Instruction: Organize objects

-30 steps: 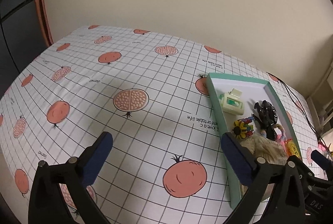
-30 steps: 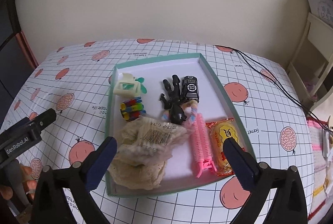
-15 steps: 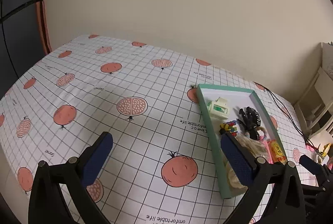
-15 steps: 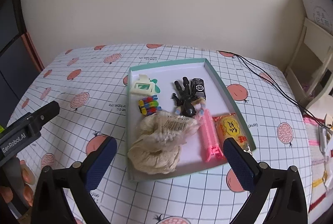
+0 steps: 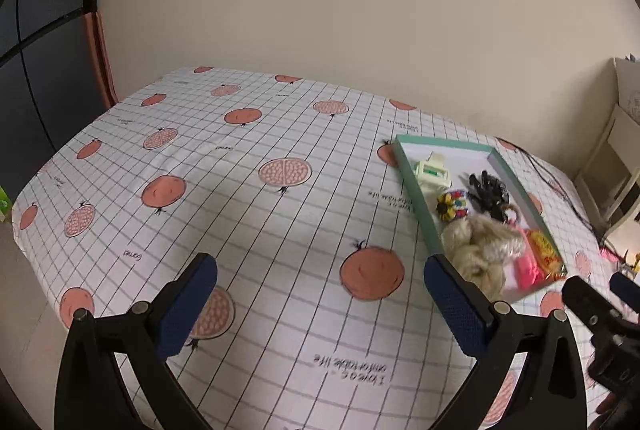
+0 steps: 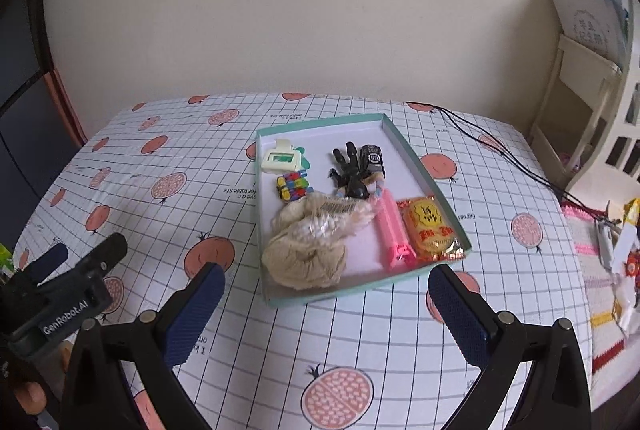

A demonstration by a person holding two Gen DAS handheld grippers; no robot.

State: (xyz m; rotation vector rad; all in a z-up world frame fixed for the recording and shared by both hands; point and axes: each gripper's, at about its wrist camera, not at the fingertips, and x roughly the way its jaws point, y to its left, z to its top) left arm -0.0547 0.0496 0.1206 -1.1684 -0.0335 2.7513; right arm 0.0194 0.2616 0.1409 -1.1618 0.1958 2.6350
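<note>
Grippers withdrawn: left gripper and right gripper both spread, empty.
Shallow green cardboard tray now smaller; black cable at 2 o'clock clearest in right view.

— Anything readable here?
— "GenRobot.AI" in white on the left gripper's black body, seen from the right wrist.
— And the tablecloth?
— Small upside-down print near the tray: "...for table life"; "Garnet" sits by the tray's right side.
— Inside the tray?
— A barcode label on the mesh bag, digits too small. The yellow snack packet bears red characters I cannot make out.
</note>
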